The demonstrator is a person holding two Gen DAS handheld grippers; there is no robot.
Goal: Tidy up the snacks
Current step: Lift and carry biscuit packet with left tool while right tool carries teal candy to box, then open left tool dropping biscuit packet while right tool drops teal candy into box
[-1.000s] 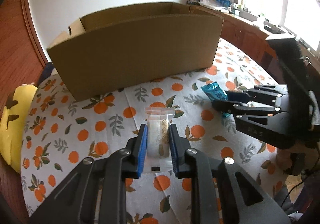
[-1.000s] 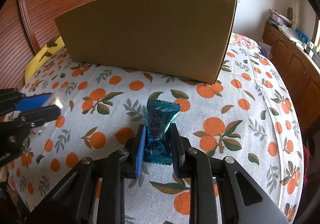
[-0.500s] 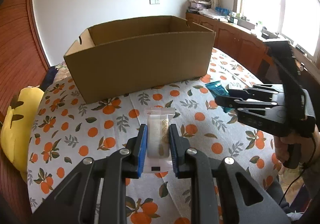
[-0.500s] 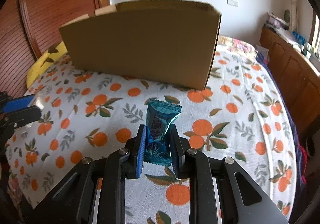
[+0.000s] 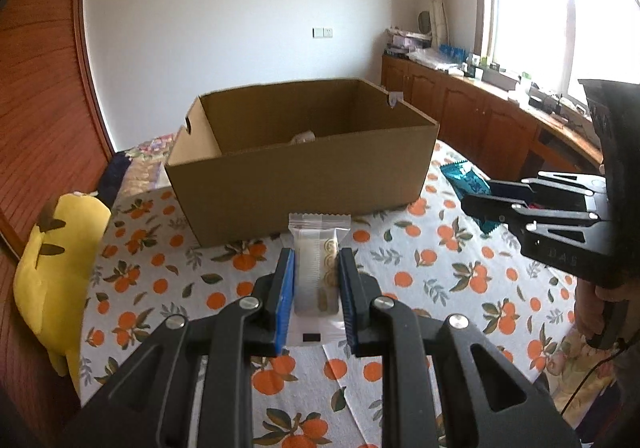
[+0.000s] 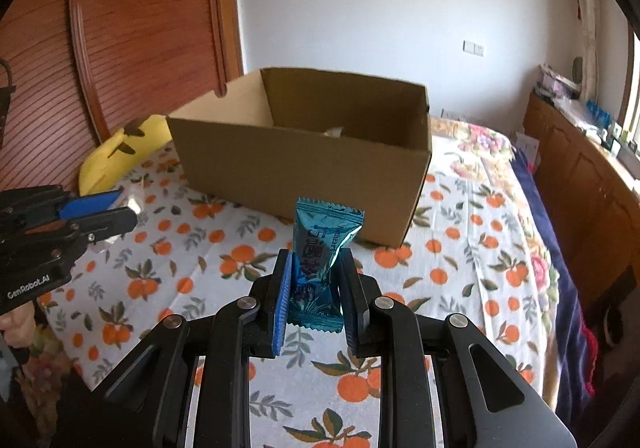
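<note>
Left gripper (image 5: 316, 276) clamping clear snack packet (image 5: 318, 248), angled downward toward cardboard box (image 5: 300, 175)

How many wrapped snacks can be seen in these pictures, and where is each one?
3, maybe more. A white snack is clamped in the left gripper, a teal snack in the right gripper, and a pale wrapper lies inside the cardboard box, whose front wall may hide others.

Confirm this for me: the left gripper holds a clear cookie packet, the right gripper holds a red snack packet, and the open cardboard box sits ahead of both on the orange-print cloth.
One detail is off: the snack packet in the right gripper is teal blue, not red, as the right wrist view shows. The left gripper does hold the clear cookie packet, and the cardboard box sits ahead on the orange-print cloth.
</note>
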